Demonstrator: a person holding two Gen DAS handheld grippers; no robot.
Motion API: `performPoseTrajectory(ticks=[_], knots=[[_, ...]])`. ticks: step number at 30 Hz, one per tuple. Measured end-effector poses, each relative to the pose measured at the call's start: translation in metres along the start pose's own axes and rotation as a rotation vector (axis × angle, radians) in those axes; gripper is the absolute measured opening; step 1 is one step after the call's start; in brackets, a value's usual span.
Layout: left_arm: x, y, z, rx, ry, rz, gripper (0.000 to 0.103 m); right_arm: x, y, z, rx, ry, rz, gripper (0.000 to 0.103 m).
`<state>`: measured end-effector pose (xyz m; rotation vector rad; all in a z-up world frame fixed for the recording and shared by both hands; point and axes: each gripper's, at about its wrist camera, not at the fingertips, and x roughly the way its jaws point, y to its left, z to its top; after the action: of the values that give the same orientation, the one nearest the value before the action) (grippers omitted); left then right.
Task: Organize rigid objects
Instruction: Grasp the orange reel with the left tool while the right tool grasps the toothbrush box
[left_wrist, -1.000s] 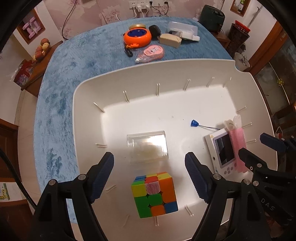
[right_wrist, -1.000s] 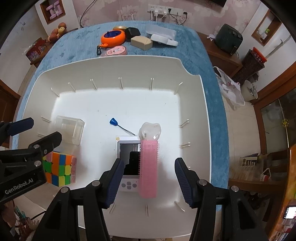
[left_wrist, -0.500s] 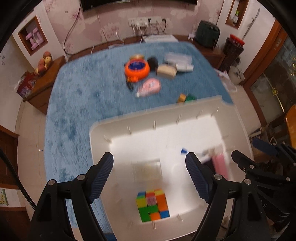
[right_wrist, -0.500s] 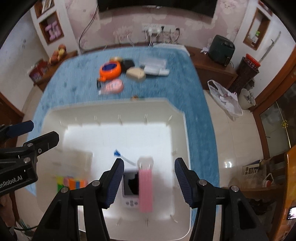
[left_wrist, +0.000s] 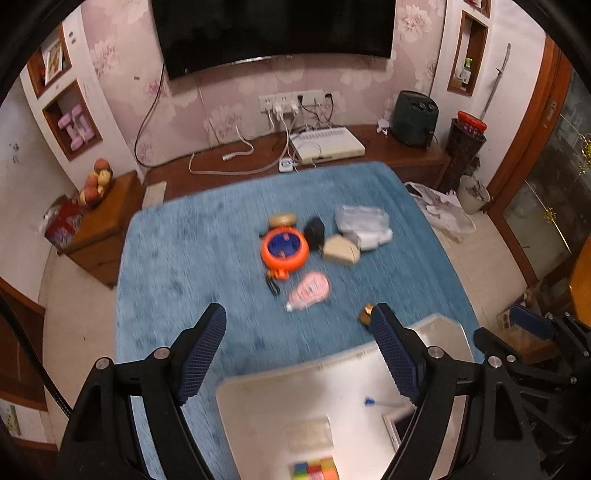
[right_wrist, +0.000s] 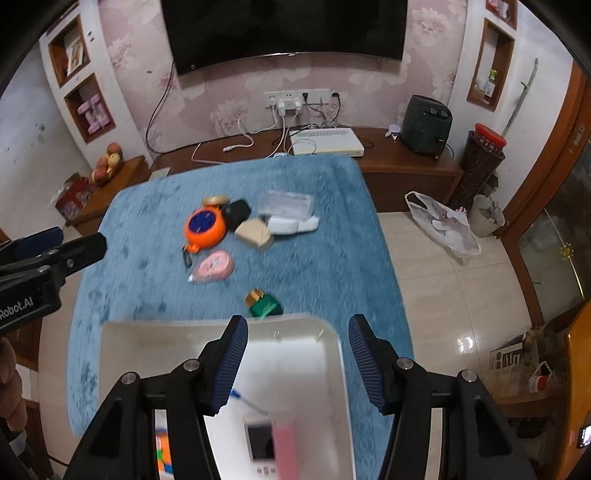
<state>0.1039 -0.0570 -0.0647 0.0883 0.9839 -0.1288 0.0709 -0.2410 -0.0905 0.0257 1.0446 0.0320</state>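
Both grippers hang high above the white bin, open and empty: left gripper, right gripper. In the bin lie a colour cube, a clear box, a blue-tipped stick, a white handheld device and a pink brush. On the blue cloth beyond the bin lie an orange round case, a pink tape dispenser, a beige box, a black object, a clear package and a small green and orange item.
A wooden TV bench with cables and a white device stands behind the table under the TV. A side table with fruit is at left. Tiled floor with a plastic bag and bins lies to the right.
Both grippers have risen and pulled back from inside the bin. The bin has shrunk to the bottom of each view and the room has come into sight. Jaws stayed open.
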Motion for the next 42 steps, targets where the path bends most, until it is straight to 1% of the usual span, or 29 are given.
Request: performPoseTrajectory(ticks=[3, 5, 7, 9, 13, 14, 16, 19, 22, 25, 30, 33, 35, 38, 42], knots=[[0.013, 0.004, 0.015, 0.016, 0.005, 0.011, 0.086, 0.011, -0.005, 0.019, 0.015, 0.001, 0.014, 0.058], [0.026, 0.007, 0.024, 0.035, 0.027, 0.012, 0.086, 0.019, -0.005, 0.031, 0.009, -0.001, 0.009, 0.058], [0.038, 0.009, 0.030, 0.051, 0.043, 0.013, 0.086, 0.030, -0.004, 0.043, -0.013, -0.003, 0.012, 0.060], [0.055, 0.009, 0.036, 0.082, 0.068, 0.017, 0.086, 0.041, -0.003, 0.054, -0.031, -0.002, 0.040, 0.069], [0.087, 0.007, 0.042, 0.117, 0.117, 0.015, 0.086, 0.073, -0.003, 0.078, -0.074, 0.027, 0.112, 0.070], [0.097, 0.006, 0.043, 0.124, 0.131, 0.012, 0.086, 0.084, -0.002, 0.085, -0.090, 0.041, 0.116, 0.070], [0.115, 0.005, 0.046, 0.131, 0.156, 0.012, 0.086, 0.102, 0.001, 0.097, -0.148, 0.058, 0.116, 0.070], [0.142, 0.005, 0.049, 0.127, 0.199, 0.004, 0.086, 0.133, 0.008, 0.113, -0.270, 0.082, 0.129, 0.070], [0.168, 0.006, 0.051, 0.117, 0.237, 0.006, 0.086, 0.159, 0.010, 0.122, -0.333, 0.118, 0.160, 0.070], [0.189, 0.008, 0.053, 0.112, 0.264, 0.012, 0.086, 0.188, 0.014, 0.133, -0.434, 0.144, 0.146, 0.070], [0.214, 0.015, 0.057, 0.073, 0.305, 0.017, 0.086, 0.218, 0.019, 0.143, -0.561, 0.167, 0.149, 0.070], [0.224, 0.020, 0.059, 0.045, 0.323, 0.006, 0.086, 0.235, 0.022, 0.147, -0.623, 0.191, 0.176, 0.070], [0.229, 0.021, 0.059, 0.038, 0.329, 0.002, 0.086, 0.245, 0.023, 0.151, -0.648, 0.217, 0.194, 0.071], [0.235, 0.020, 0.059, 0.044, 0.334, 0.000, 0.086, 0.258, 0.024, 0.156, -0.664, 0.252, 0.258, 0.073], [0.241, 0.022, 0.059, 0.040, 0.342, -0.003, 0.086, 0.270, 0.023, 0.165, -0.640, 0.273, 0.322, 0.074]])
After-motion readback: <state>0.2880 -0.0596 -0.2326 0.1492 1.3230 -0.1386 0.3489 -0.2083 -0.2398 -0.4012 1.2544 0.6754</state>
